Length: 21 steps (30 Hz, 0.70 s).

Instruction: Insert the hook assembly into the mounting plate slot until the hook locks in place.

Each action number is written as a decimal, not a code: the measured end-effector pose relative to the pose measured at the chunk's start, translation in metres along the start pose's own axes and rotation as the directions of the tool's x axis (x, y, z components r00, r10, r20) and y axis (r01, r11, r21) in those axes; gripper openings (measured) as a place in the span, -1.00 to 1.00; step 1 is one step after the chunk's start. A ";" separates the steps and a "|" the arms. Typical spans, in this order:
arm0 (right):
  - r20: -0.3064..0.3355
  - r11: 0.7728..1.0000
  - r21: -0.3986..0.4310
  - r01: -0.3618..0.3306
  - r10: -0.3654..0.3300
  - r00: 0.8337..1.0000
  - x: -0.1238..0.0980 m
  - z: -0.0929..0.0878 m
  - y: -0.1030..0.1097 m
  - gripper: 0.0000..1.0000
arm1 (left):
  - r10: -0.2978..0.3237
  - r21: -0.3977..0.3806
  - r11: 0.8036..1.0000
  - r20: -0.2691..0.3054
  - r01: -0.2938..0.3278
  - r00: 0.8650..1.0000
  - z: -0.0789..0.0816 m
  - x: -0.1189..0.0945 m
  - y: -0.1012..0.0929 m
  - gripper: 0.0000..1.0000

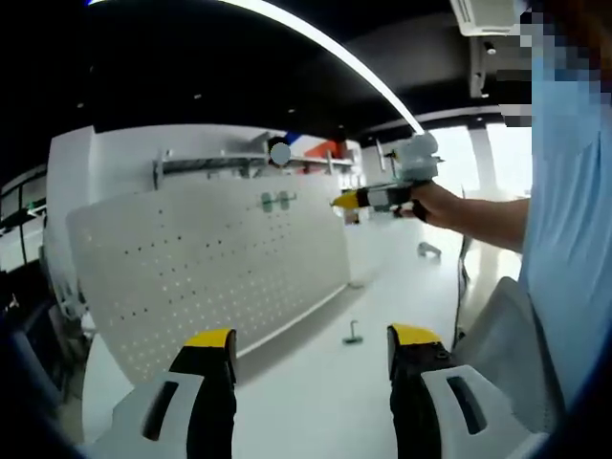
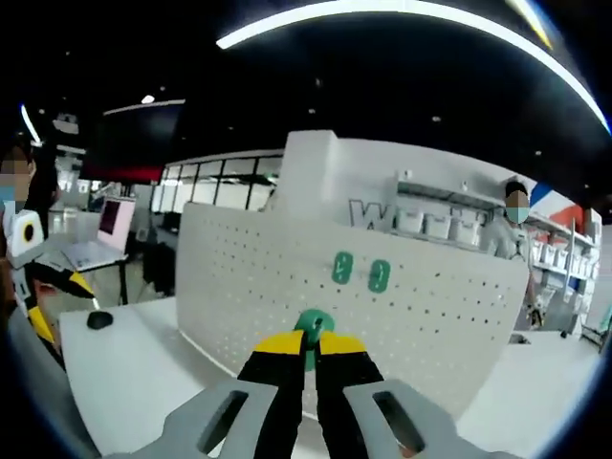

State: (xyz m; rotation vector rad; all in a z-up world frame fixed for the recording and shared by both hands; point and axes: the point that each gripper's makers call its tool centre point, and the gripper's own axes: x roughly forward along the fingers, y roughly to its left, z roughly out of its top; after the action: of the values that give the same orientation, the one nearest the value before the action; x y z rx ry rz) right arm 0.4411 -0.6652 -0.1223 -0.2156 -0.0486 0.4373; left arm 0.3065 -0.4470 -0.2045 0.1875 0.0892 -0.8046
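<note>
Tongs first, left gripper view: the left tongs (image 1: 311,359) stand released, their yellow-tipped jaws wide apart with nothing between them, hovering over the white tabletop (image 1: 316,382). Ahead leans the white perforated mounting plate (image 1: 206,268), tilted back against a stand, with two green hooks (image 1: 275,201) already seated near its upper edge. A small grey part (image 1: 354,335) lies loose on the tabletop, well apart from the plate. At the right, a person's hand (image 1: 435,203) holds the right tongs (image 1: 344,201) up near the plate's top corner; from here I cannot tell what they carry.

Right gripper view: the right tongs (image 2: 308,349) are clenched on a green hook assembly (image 2: 312,330), its round head poking out just above the jaw tips. It points at the mounting plate (image 2: 354,296), below the two hooks (image 2: 361,273) on the board. The hook looks close to the plate, though whether it touches cannot be told.

By my reckoning the pick-up is done and the approach well advanced; seating the hook in a slot and pressing until it locks remain.
</note>
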 end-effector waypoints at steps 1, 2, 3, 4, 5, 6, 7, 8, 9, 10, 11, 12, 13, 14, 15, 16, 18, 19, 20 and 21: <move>0.006 1.000 -0.005 0.006 -0.006 1.000 0.000 0.001 -0.001 -0.98 | 0.000 0.000 1.000 0.001 0.000 1.000 0.000 0.000 0.000 0.31; 0.018 1.000 -0.012 0.012 -0.012 1.000 -0.001 0.003 -0.003 -0.98 | 0.000 0.001 1.000 0.001 0.000 1.000 0.001 0.000 0.000 0.31; 0.034 0.999 -0.024 0.020 -0.020 0.999 -0.001 0.006 -0.005 -0.98 | 0.000 0.000 1.000 0.002 0.000 1.000 0.001 0.000 0.000 0.31; 0.041 0.999 -0.035 0.028 -0.027 0.999 -0.001 0.007 -0.007 -0.98 | -0.001 0.001 1.000 0.002 0.001 1.000 0.001 0.000 -0.001 0.31; 0.047 0.998 -0.046 0.038 -0.036 0.998 -0.001 0.008 -0.009 -0.98 | -0.002 0.002 1.000 0.002 0.002 1.000 0.001 0.000 -0.001 0.31; 0.054 0.997 -0.054 0.047 -0.044 0.998 -0.001 0.010 -0.012 -0.98 | -0.002 0.002 1.000 0.001 0.002 1.000 0.001 0.000 -0.001 0.31; 0.067 0.996 -0.061 0.060 -0.056 0.996 -0.002 0.012 -0.015 -0.98 | -0.002 0.002 1.000 0.001 0.002 1.000 0.001 0.000 -0.001 0.31; 0.071 0.996 -0.064 0.068 -0.064 0.995 -0.001 0.013 -0.017 -0.98 | -0.002 0.002 1.000 0.001 0.002 1.000 0.001 0.000 -0.001 0.31; 0.086 0.993 -0.081 0.090 -0.083 0.993 -0.002 0.016 -0.021 -0.98 | -0.001 0.003 1.000 0.001 0.001 1.000 0.001 0.000 0.000 0.31; 0.103 0.990 -0.094 0.103 -0.093 0.990 -0.002 0.019 -0.024 -0.98 | -0.001 0.002 1.000 0.001 0.001 1.000 0.001 0.000 0.000 0.31; 0.112 0.990 -0.094 0.108 -0.097 0.989 -0.002 0.021 -0.024 -0.98 | 0.000 0.001 1.000 0.002 0.000 1.000 0.001 0.000 0.000 0.31; 0.119 0.989 -0.095 0.112 -0.101 0.988 -0.002 0.022 -0.025 -0.98 | 0.000 0.001 1.000 0.003 0.000 1.000 0.001 0.000 0.000 0.31; 0.130 0.987 -0.101 0.122 -0.108 0.986 -0.002 0.024 -0.027 -0.98 | 0.000 0.001 1.000 0.002 0.000 1.000 0.001 0.000 0.000 0.31; 0.142 0.986 -0.109 0.130 -0.114 0.983 -0.002 0.027 -0.029 -0.98 | -0.001 0.002 1.000 0.001 0.001 1.000 0.001 0.000 0.000 0.31; 0.143 0.985 -0.111 0.134 -0.118 0.983 -0.002 0.027 -0.030 -0.98 | -0.002 0.002 1.000 -0.002 0.002 1.000 0.001 0.000 0.000 0.31; 0.145 0.984 -0.113 0.141 -0.124 0.982 -0.001 0.027 -0.032 -0.98 | -0.002 0.002 1.000 -0.003 0.002 1.000 0.000 0.000 0.000 0.31; 0.169 0.979 -0.126 0.157 -0.135 0.976 -0.001 0.031 -0.036 -0.98 | -0.002 0.002 1.000 -0.006 0.002 1.000 0.000 0.001 0.000 0.31; 0.176 0.977 -0.135 0.165 -0.140 0.974 -0.001 0.032 -0.038 -0.98 | -0.002 0.000 1.000 -0.006 0.002 1.000 -0.001 0.001 0.000 0.31; 0.179 0.974 -0.149 0.172 -0.145 0.973 0.001 0.032 -0.040 -0.98 | -0.002 -0.001 1.000 -0.007 0.002 1.000 -0.001 0.001 0.000 0.31; 0.177 0.973 -0.153 0.174 -0.146 0.973 0.002 0.031 -0.041 -0.98 | -0.002 -0.002 1.000 -0.008 0.002 1.000 -0.001 0.001 0.000 0.31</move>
State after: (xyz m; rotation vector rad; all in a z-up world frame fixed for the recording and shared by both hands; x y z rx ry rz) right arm 0.4574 -0.6943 -0.0834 -0.3384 -0.2649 0.2885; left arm 0.3074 -0.4476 -0.2058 0.1889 0.0974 -0.8061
